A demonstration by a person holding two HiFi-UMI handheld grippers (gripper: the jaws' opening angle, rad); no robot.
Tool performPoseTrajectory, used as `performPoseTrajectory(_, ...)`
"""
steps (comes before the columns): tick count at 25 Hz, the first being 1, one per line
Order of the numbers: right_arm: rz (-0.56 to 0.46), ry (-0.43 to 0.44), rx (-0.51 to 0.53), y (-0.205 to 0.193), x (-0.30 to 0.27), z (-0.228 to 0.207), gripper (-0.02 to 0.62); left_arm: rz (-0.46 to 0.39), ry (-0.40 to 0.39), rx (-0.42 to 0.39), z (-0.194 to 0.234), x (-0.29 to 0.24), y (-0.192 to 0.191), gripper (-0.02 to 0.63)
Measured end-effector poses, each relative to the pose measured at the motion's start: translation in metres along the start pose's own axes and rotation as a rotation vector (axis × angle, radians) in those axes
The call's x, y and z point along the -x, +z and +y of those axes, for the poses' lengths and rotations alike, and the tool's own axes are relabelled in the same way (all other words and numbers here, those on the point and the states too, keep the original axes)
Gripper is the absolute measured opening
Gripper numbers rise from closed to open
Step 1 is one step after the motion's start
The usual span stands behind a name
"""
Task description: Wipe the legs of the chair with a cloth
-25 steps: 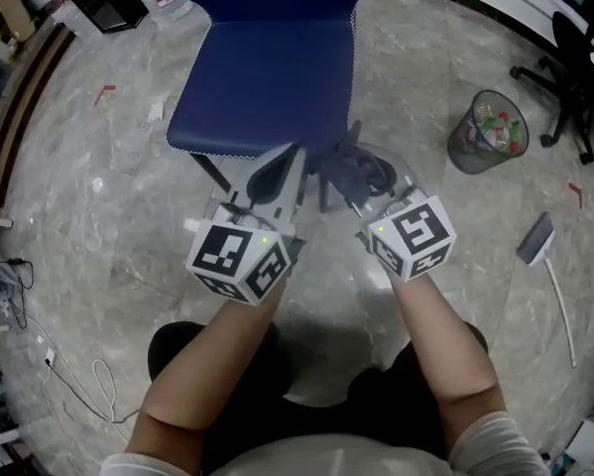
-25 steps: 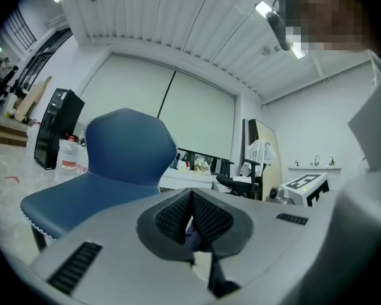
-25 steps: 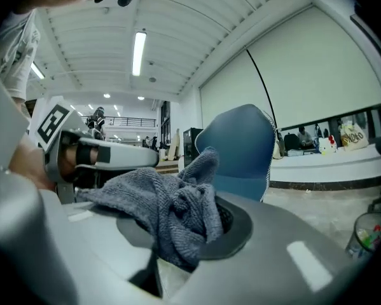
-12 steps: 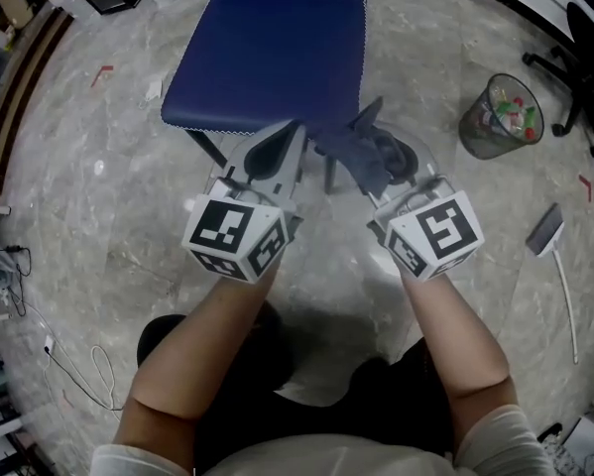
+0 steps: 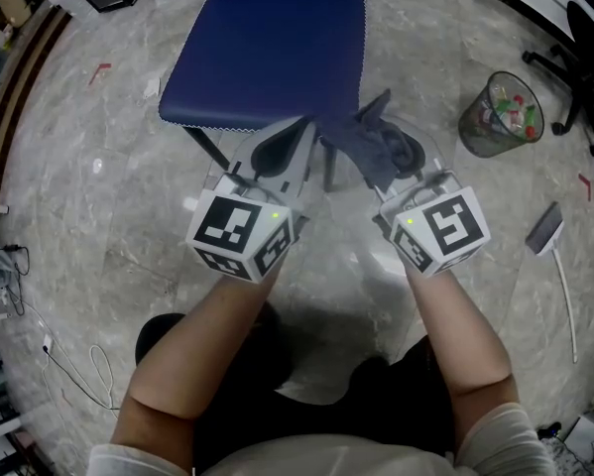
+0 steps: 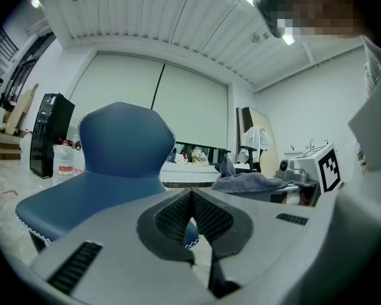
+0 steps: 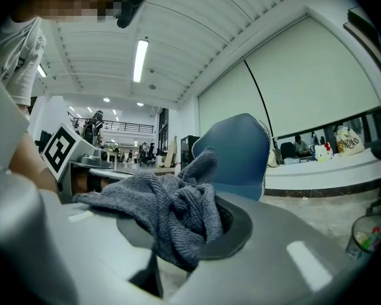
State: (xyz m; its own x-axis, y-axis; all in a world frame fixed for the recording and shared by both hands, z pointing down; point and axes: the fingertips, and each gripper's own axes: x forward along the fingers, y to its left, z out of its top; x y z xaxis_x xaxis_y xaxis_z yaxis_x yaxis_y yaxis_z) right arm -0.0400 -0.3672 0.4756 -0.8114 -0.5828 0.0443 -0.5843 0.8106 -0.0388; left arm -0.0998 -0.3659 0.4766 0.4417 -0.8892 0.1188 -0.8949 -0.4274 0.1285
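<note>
A blue chair (image 5: 267,53) stands ahead of me on the marble floor, with a black front leg (image 5: 206,148) showing under its seat edge. My right gripper (image 5: 384,157) is shut on a grey cloth (image 5: 368,145), bunched over its jaws just off the seat's front right corner. In the right gripper view the cloth (image 7: 171,215) fills the jaws, with the chair (image 7: 236,157) behind. My left gripper (image 5: 282,157) is shut with nothing in it, at the seat's front edge. The left gripper view shows the chair (image 6: 107,170) close ahead and the cloth (image 6: 250,183) to the right.
A mesh waste bin (image 5: 501,115) with bottles stands at the right. A dustpan with a long handle (image 5: 551,251) lies on the floor at the far right. An office chair base (image 5: 574,38) is at the upper right. Cables (image 5: 73,370) trail at the lower left.
Both grippers have edged slightly forward and apart towards the chair's front edge. The cloth stays held in the right gripper.
</note>
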Motion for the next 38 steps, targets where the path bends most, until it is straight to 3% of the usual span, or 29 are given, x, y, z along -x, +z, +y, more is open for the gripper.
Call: performPoseTrajectory(38,-0.022,0.04,-0.035,0.003,-0.007,0.003,0.104,0.022,-0.02,0.01,-0.001,-0.003,-0.005,0.005)
